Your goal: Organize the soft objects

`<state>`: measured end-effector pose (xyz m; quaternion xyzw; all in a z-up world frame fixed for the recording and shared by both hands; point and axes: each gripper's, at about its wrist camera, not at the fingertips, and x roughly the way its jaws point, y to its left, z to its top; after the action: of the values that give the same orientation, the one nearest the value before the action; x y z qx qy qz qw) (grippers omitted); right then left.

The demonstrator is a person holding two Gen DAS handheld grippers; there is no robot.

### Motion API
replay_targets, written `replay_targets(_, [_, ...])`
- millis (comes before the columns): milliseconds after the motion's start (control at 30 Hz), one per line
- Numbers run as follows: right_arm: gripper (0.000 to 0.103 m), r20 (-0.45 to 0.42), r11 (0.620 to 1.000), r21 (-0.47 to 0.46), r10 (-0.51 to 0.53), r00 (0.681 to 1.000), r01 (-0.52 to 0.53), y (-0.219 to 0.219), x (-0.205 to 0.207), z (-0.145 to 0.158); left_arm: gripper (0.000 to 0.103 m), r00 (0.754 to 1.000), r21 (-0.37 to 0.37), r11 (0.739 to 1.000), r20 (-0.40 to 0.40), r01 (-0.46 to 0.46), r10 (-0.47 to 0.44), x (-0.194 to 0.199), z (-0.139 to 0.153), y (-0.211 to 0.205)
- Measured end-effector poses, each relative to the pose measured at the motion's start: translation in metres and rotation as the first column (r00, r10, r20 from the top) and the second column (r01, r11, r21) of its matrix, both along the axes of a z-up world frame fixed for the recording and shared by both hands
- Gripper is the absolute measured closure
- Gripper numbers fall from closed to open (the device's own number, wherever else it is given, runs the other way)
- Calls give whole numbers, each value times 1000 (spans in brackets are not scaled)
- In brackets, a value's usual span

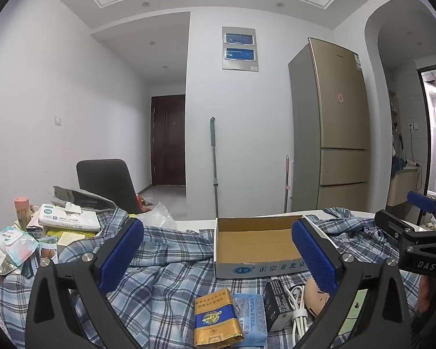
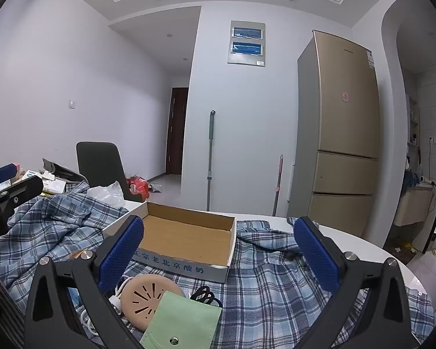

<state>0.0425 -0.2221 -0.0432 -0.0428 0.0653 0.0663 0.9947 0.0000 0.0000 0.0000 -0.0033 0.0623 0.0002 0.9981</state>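
A blue plaid shirt point(image 1: 165, 267) lies crumpled over the table; it also shows in the right wrist view point(image 2: 276, 290). An empty cardboard box point(image 1: 255, 244) sits on it, also in the right wrist view point(image 2: 186, 235). A green soft pouch point(image 2: 183, 320) lies in front of the box, partly over a round peach disc point(image 2: 145, 296). My left gripper point(image 1: 218, 256) is open and empty, above the shirt near the box. My right gripper point(image 2: 218, 257) is open and empty, just in front of the box above the pouch. Each gripper shows at the other view's edge.
A gold packet point(image 1: 215, 317), a blue packet point(image 1: 251, 314), a black box point(image 1: 274, 302) and a white cable point(image 1: 298, 305) lie on the shirt. Tissue packs and clutter point(image 1: 66, 218) fill the left. A black chair point(image 1: 104, 183), a mop point(image 1: 215, 168) and a fridge point(image 1: 334, 128) stand behind.
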Motion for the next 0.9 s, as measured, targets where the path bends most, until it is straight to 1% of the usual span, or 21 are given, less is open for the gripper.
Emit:
replay_targets(633, [0,-9,1000,-1,-2,1000,2,-1,2,-1,0,1000,2,1000,1,-3,3,-1,0,0])
replay_targets(900, [0,-7,1000,1,-3,1000,3,-1,0,0,0,1000,15,1000,18,10,-10,-5,1,-3])
